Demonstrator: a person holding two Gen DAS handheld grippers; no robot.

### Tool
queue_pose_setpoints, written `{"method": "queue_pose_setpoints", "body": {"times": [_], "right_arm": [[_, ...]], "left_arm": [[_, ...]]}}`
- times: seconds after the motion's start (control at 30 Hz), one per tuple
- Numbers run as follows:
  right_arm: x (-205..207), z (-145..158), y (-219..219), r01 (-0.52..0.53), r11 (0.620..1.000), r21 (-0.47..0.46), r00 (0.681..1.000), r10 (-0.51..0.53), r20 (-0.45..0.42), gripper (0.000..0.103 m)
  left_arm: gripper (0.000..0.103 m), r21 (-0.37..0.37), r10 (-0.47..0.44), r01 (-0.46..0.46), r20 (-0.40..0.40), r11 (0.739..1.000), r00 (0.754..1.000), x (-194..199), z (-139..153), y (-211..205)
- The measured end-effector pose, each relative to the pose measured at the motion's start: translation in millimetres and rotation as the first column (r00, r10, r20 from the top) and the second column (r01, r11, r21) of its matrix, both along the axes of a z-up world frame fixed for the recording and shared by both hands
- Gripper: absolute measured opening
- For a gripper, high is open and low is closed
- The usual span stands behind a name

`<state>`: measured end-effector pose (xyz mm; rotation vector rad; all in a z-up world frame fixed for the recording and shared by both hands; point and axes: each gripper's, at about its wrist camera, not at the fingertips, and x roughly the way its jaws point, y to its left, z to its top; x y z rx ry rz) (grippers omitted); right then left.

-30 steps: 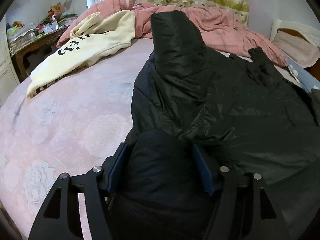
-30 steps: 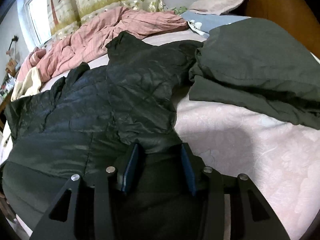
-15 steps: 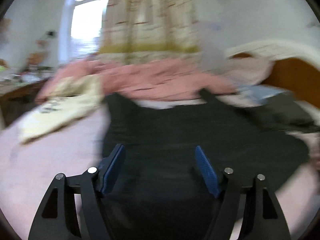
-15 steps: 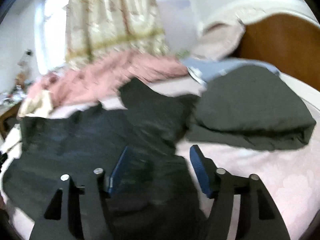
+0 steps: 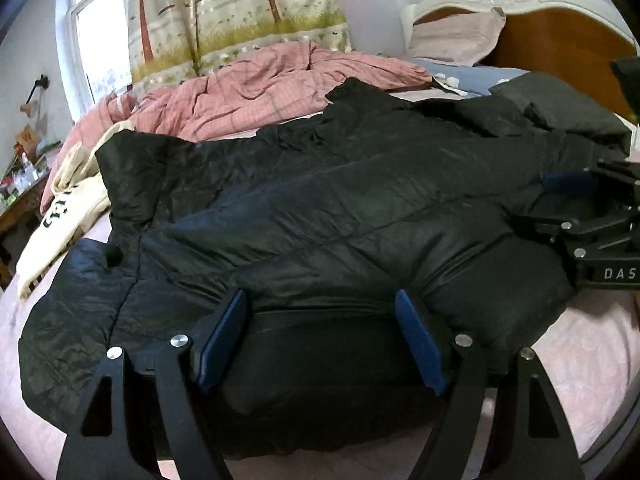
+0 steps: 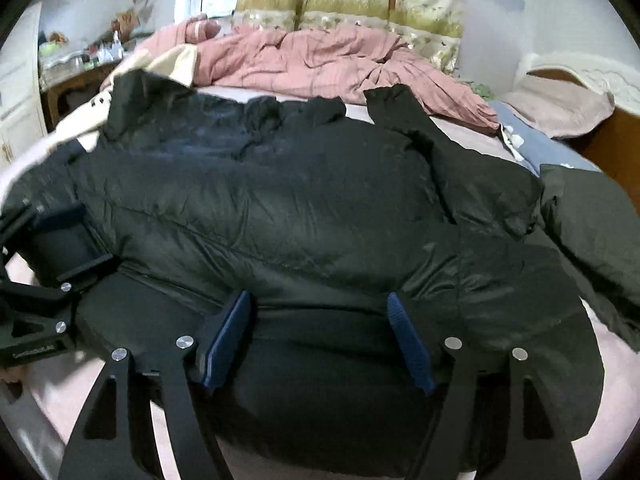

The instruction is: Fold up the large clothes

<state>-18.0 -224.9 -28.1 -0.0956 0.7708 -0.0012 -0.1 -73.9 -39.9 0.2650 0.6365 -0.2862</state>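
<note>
A large black puffer jacket (image 5: 320, 216) lies spread across the pink bed; it also shows in the right wrist view (image 6: 304, 216). Its near hem is folded over. My left gripper (image 5: 322, 312) is open, its blue pads straddling the folded near edge of the jacket. My right gripper (image 6: 320, 312) is open in the same way over the near edge further right. The right gripper also shows in the left wrist view (image 5: 576, 208) at the jacket's right end, and the left gripper shows in the right wrist view (image 6: 60, 240) at its left end.
A cream hoodie (image 5: 68, 208) lies at the left. A crumpled pink quilt (image 5: 260, 88) lies behind the jacket. A folded dark green garment (image 6: 592, 224) lies at the right. The wooden headboard (image 5: 560, 44) and a pillow (image 5: 452, 36) are at the far right. A cluttered side table (image 6: 80, 64) stands at the left.
Both grippers, shut on bunched jacket fabric a second ago, have opened. Both views swung and pulled back. The jacket now lies broadside with its hem folded over.
</note>
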Motion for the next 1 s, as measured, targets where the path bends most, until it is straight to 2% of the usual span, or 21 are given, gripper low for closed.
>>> {"method": "queue_pose_setpoints", "body": {"times": [0.13,0.2,0.3,0.33,0.37,0.4,0.47,0.53,0.6,0.7,0.8,0.87,0.93,1.0], "right_arm": [[-5.0,5.4,-7.2,0.014,0.998,0.065,1.0,-0.015,0.018,0.074],[-8.1,13.1,-9.0,0.033,0.996,0.078,0.997,-0.038,0.064,0.074],[-17.3,27.5,-17.4,0.056,0.994,0.094,0.987,-0.069,0.147,0.074],[-17.5,29.4,-21.5,0.064,0.992,0.109,0.985,-0.08,0.151,0.077],[-13.7,27.3,-25.5,0.076,0.99,0.121,0.988,-0.092,0.126,0.082],[-8.3,22.5,-29.0,0.092,0.988,0.122,0.991,-0.103,0.09,0.082],[4.0,4.6,-35.6,0.116,0.987,0.114,0.993,-0.115,-0.014,0.082],[7.8,2.6,-35.6,0.11,0.987,0.115,0.994,-0.108,-0.027,0.082],[5.8,4.9,-36.3,0.105,0.988,0.11,0.994,-0.104,-0.019,0.082],[-2.3,15.9,-40.5,0.114,0.988,0.104,0.993,-0.118,0.025,0.082],[-6.1,35.1,-49.8,0.149,0.985,0.083,0.982,-0.157,0.105,0.082],[6.2,48.6,-58.0,0.184,0.98,0.076,0.973,-0.193,0.13,0.082],[35.2,61.9,-67.5,0.222,0.973,0.067,0.968,-0.228,0.105,0.082],[74.3,68.9,-73.5,0.246,0.968,0.039,0.968,-0.248,0.038,0.082]], "left_arm": [[0.075,-0.06,-0.005,0.006,0.013,0.998,1.0,-2.3,4.1,9.0],[0.074,-0.102,-0.014,0.018,0.04,0.995,0.999,-7.7,13.9,13.8],[0.074,-0.204,-0.016,0.03,0.07,0.978,0.997,-6.0,36.5,21.1],[0.074,-0.235,-0.01,0.024,0.059,0.972,0.998,-0.2,45.2,21.5],[0.074,-0.254,-0.006,0.016,0.042,0.967,0.999,6.9,50.7,20.8],[0.074,-0.268,-0.004,0.01,0.023,0.963,1.0,15.3,55.1,19.0],[0.074,-0.244,0.008,-0.016,-0.035,0.97,0.999,38.8,59.1,7.9],[0.072,-0.213,0.006,-0.027,-0.097,0.977,0.995,58.2,52.4,-3.6],[0.072,-0.219,0.023,-0.056,-0.15,0.974,0.988,71.1,33.7,-10.3],[0.072,-0.223,0.031,-0.064,-0.15,0.973,0.988,71.7,5.3,-11.4],[0.073,-0.237,0.034,-0.069,-0.147,0.969,0.989,71.1,6.8,-9.9],[0.073,-0.244,0.035,-0.068,-0.139,0.967,0.99,69.1,4.5,-9.6],[0.073,-0.243,0.034,-0.068,-0.142,0.968,0.989,70.0,4.7,-11.0],[0.073,-0.251,0.029,-0.066,-0.146,0.966,0.989,70.9,3.4,-9.1]]}}
